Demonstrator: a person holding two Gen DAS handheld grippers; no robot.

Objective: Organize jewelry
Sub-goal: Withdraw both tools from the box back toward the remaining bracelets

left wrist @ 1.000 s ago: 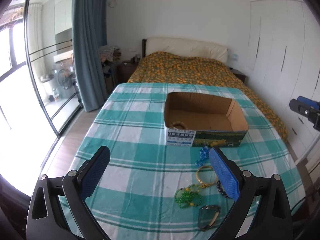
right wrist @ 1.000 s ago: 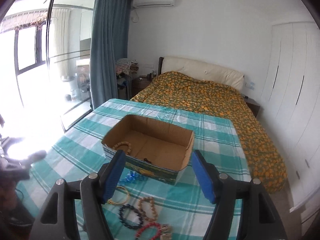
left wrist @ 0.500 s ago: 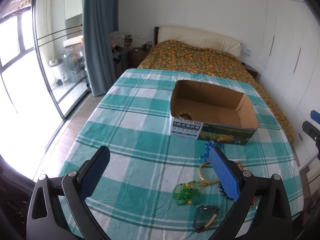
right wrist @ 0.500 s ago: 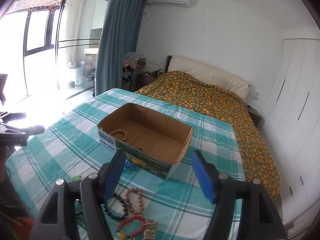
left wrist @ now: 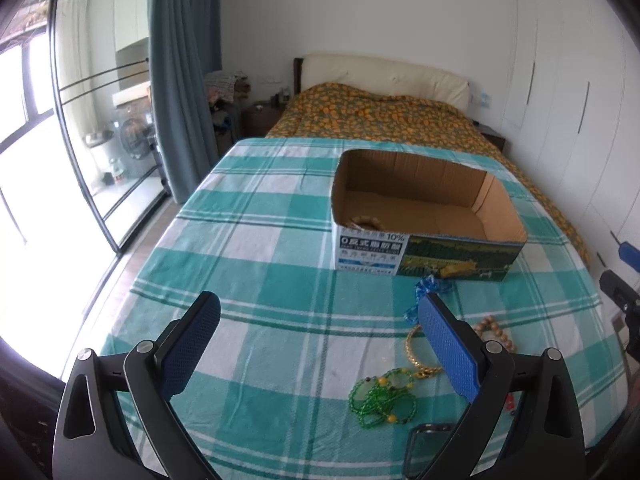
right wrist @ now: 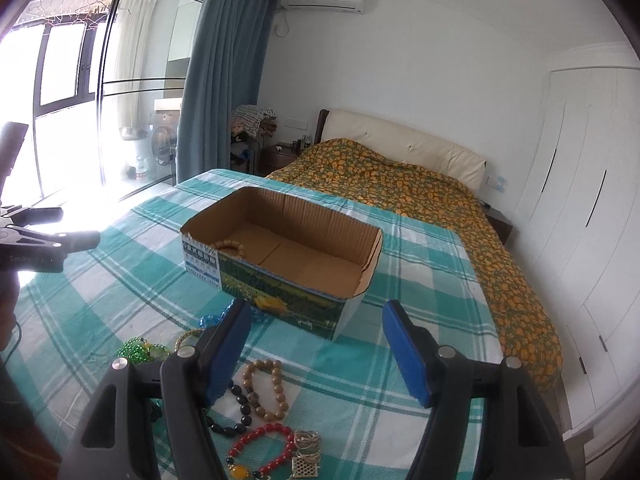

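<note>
Both my claws, left gripper [left wrist: 318, 344] and right gripper [right wrist: 316, 346], gape wide and empty above the loose bracelets [right wrist: 262, 386], because the cardboard box [right wrist: 280, 264] awaits them.

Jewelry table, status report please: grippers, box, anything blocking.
Left hand-held gripper open, empty. Right hand-held gripper open, empty. Cardboard box holds one wooden bracelet; green beads and red bracelet outside on the tablecloth. Nothing blocking.

teal-white checked tablecloth [left wrist: 280, 216] — green beads [left wrist: 380, 400]
</note>
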